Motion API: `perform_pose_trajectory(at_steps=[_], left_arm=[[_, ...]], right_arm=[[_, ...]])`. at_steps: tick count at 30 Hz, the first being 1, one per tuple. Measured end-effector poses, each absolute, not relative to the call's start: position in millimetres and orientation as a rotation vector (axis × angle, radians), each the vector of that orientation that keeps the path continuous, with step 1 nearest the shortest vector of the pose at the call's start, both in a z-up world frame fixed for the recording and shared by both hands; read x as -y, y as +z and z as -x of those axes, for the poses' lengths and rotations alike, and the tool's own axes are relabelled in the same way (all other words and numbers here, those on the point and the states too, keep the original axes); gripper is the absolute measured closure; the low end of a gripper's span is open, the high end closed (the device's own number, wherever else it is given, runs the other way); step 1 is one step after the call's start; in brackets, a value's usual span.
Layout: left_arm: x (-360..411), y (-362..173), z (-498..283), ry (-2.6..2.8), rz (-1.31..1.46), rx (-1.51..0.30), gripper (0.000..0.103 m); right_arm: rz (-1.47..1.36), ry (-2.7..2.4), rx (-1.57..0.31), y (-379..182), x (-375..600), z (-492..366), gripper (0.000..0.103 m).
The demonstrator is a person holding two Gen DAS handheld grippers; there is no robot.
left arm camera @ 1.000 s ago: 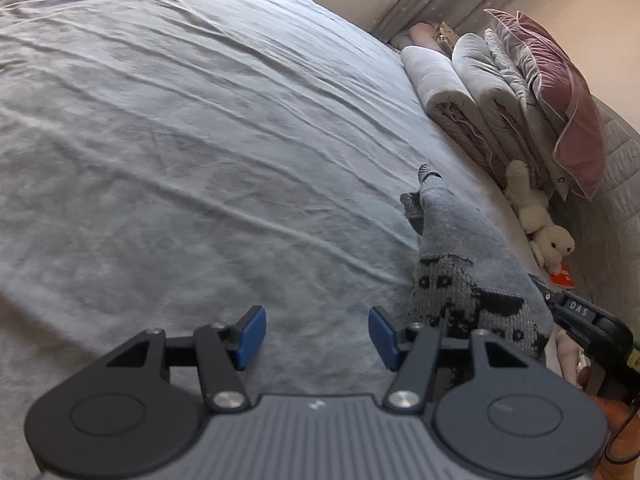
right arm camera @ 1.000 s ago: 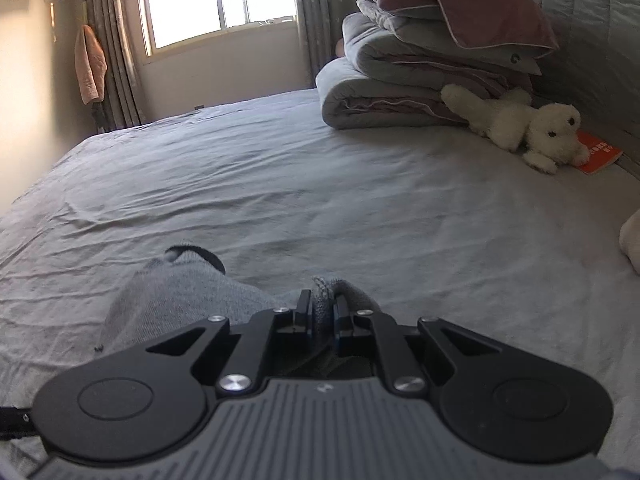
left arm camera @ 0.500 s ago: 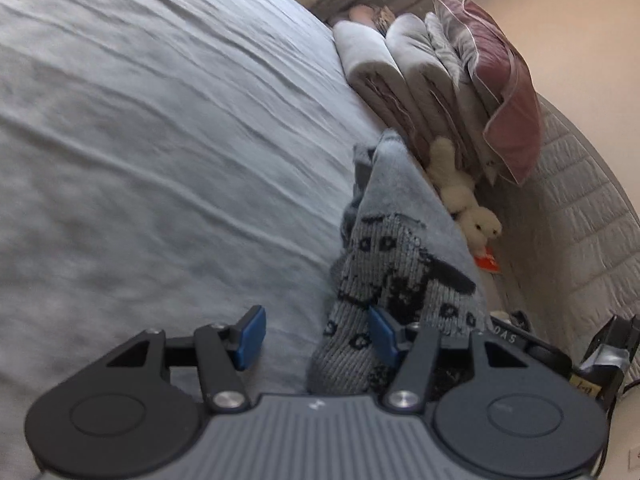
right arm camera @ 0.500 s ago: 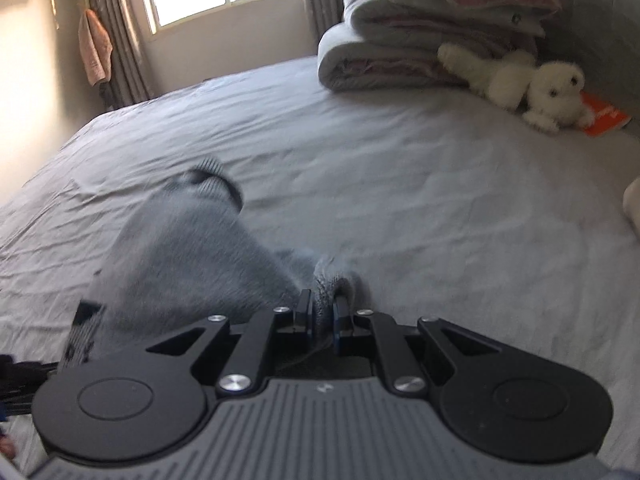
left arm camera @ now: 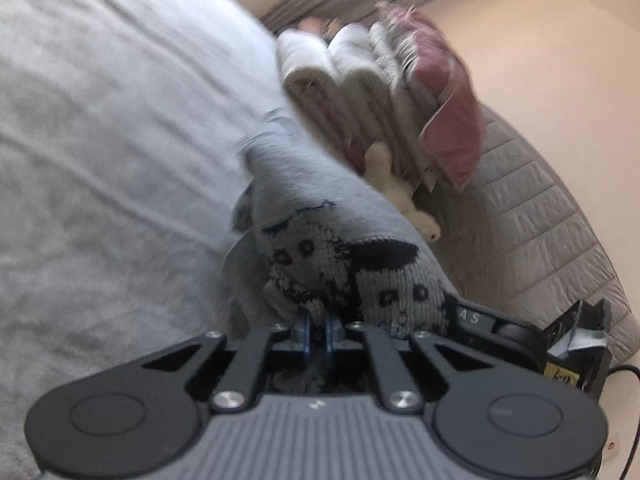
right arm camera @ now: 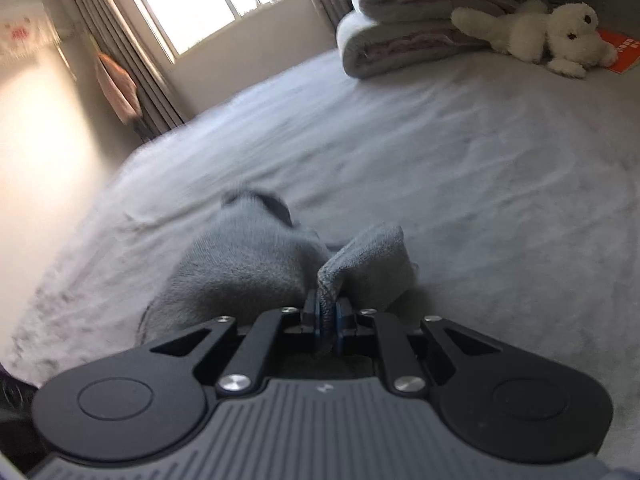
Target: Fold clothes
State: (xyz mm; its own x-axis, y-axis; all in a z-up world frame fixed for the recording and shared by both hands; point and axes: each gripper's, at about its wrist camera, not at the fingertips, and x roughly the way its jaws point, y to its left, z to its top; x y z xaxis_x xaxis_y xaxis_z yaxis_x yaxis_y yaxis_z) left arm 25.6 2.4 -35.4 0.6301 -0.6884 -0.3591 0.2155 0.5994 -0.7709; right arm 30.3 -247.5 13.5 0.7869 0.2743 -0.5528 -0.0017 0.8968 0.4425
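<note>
Gripping the grey knit garment at two places, both grippers have it lifted partly off the bed. The left gripper has its fingers pressed together on the patterned edge, where dark motifs run across the knit. The right gripper pinches a plain grey fold between its fingers, which are easing very slightly apart yet have cloth clamped between them. Soft, light and floppy, the knit sags between the two holds and will stretch instead of keeping a line, so hems or corners are the best places to hold it. It looks like a small sweater, though blur hides its outline. Folded bedding and a white plush toy lie well apart from it.
</note>
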Motion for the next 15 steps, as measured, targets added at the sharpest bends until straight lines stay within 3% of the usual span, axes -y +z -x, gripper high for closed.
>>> perform_pose_trajectory(at_steps=[11, 15], left_arm=[[-57, 40, 8, -0.443, 0.681, -0.335, 0.098], [-84, 53, 15, -0.411, 0.685, -0.285, 0.098]], right_arm=[[-0.570, 0.286, -0.479, 59, 215, -32, 0.090], [-0.586, 0.341, -0.469, 63, 188, -34, 0.090]])
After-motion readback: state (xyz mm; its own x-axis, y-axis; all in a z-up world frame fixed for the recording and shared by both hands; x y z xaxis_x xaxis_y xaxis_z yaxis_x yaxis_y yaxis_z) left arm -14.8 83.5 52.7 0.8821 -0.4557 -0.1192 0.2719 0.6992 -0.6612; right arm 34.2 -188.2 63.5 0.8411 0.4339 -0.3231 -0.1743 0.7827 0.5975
